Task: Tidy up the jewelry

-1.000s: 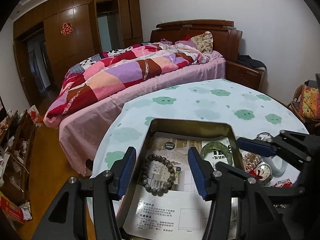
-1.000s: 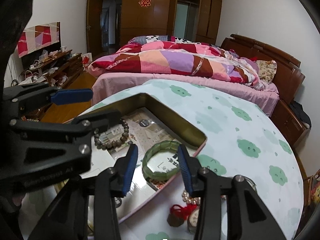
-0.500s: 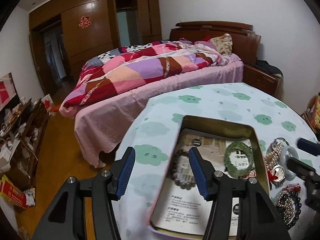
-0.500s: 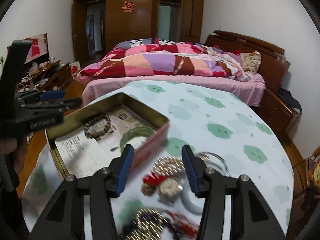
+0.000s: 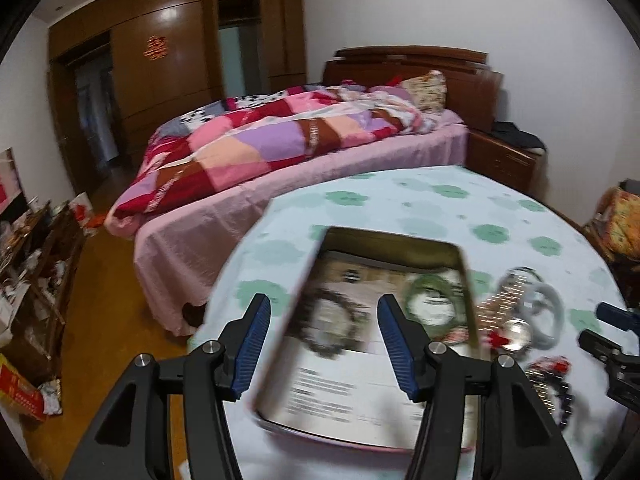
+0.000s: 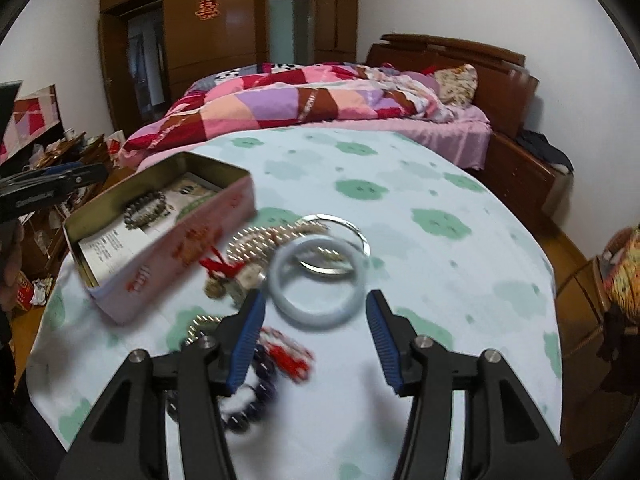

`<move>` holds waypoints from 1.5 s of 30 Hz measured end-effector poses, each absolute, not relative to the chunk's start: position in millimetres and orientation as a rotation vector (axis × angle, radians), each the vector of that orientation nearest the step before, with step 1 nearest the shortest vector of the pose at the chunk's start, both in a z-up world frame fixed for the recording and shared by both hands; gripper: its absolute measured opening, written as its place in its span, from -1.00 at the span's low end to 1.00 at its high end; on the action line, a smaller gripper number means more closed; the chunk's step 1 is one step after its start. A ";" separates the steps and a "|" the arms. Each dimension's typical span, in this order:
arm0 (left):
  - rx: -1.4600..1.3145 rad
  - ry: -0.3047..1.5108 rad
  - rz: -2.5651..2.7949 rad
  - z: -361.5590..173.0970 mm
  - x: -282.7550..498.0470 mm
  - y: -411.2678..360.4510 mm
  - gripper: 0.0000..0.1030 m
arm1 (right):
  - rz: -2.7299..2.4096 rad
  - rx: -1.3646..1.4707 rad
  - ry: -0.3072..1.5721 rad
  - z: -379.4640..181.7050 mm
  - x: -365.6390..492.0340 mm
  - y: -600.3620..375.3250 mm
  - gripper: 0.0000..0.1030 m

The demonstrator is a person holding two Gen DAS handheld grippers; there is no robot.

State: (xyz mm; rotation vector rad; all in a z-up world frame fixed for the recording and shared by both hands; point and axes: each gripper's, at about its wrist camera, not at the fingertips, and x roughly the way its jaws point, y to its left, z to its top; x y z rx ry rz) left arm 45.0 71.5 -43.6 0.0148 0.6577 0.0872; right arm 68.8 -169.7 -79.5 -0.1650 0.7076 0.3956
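Pale, glassy and rigid, the grey-white bangle point(image 6: 316, 282) lies flat on the bench point(image 6: 440, 184) just ahead of the right gripper point(image 6: 314, 340), whose fingers stand apart with nothing between them; it looks smooth, slippery and breakable, so pinching across one side of the ring seems safer than spanning it. A thin silver hoop point(image 6: 340, 248) overlaps its far edge and a pearl strand point(image 6: 260, 240) crowds its left, with dark beads point(image 6: 256, 396) nearer. Left of these sits the open tin point(image 6: 168, 248), already holding a bead bracelet point(image 5: 328, 328) and a green bangle point(image 5: 434, 308); the left gripper point(image 5: 320, 344) hovers wide and empty there. Right of the bangle the cloth is bare to the bench's rounded edge.
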 end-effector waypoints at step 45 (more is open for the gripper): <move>0.113 0.762 -0.392 -67.3 6.4 -57.7 -0.92 | 0.412 -0.110 0.758 -100.1 43.8 -199.2 -0.18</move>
